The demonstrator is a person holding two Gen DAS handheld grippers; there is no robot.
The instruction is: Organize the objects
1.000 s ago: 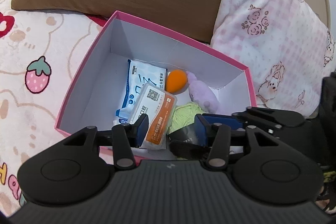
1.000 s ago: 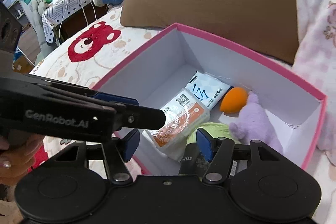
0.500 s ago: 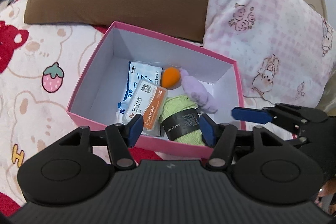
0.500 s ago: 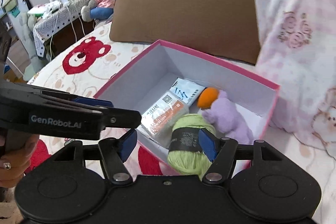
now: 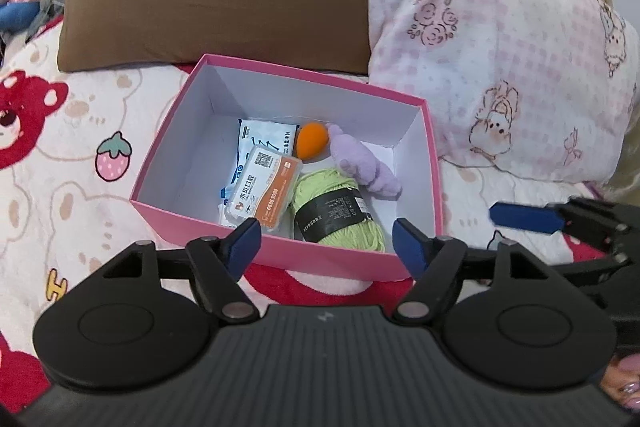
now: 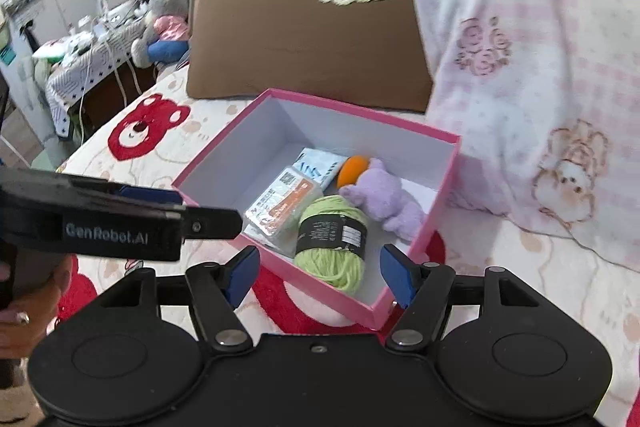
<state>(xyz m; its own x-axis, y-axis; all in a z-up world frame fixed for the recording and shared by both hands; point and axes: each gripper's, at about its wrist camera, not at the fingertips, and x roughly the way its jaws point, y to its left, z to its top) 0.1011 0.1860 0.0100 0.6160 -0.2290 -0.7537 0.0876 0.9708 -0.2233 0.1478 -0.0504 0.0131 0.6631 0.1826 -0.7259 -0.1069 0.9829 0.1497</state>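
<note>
left wrist: green yarn skein lies angled in pink box.

Soft, even daylight is filling both views, seemingly coming from the room side at the left of the right wrist view. The pink box is casting a faint shadow across its own white inner walls. Fisheye bending is curving the brown pillow and darkening the corners. The pink checked pillow is looking smeared with motion blur, while the left wrist view is staying sharper
</note>
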